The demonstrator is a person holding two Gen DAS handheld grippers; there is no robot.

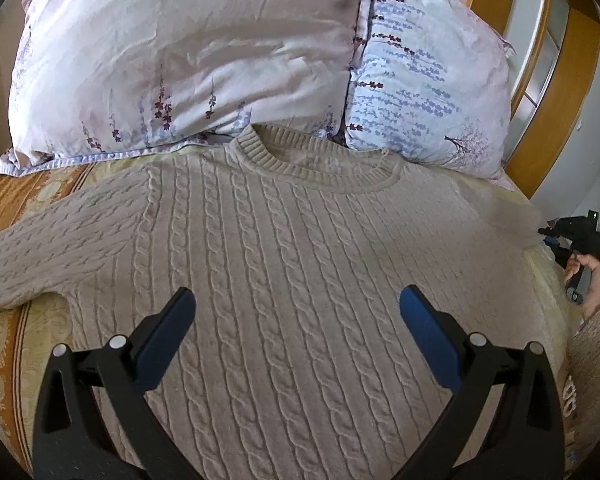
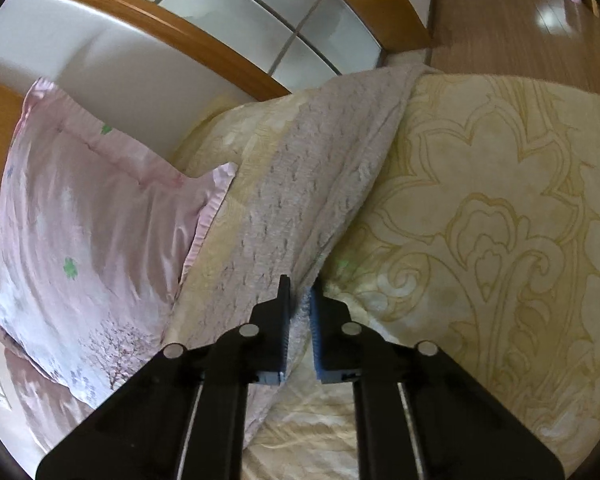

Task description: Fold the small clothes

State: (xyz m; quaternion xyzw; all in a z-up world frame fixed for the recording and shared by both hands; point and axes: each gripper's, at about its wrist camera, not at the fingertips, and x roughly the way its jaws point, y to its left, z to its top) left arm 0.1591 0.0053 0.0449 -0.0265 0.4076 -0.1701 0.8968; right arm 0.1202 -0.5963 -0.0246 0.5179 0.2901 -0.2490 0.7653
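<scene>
Lying flat across the middle of the left wrist view, the cable-knit sweater (image 1: 284,248) has its collar toward the top of the frame, against two floral pillows (image 1: 188,64), and its body running down toward the bottom edge. One sleeve trails off to the left edge of that frame over the patterned bedspread (image 1: 4,344). The left gripper (image 1: 296,300) hovers over the lower chest of the sweater with its jaws spread wide and nothing between them. At the far right edge of the same view a hand (image 1: 588,280) holds the other tool's handle, beside the sweater's right shoulder.

In the right wrist view, the other sleeve (image 2: 320,184) runs as a long band from the bottom centre up toward the upper right, where it drops over the bed's edge near the wooden floor (image 2: 500,20). The right gripper (image 2: 299,300) sits at the lower end of that band, jaws closed on a fold of the knit, with the sleeve's long axis stretching straight ahead of the fingers. The right hand is therefore the one placed to carry this sleeve; the likely move is inward, across the body toward the left gripper's side.
</scene>
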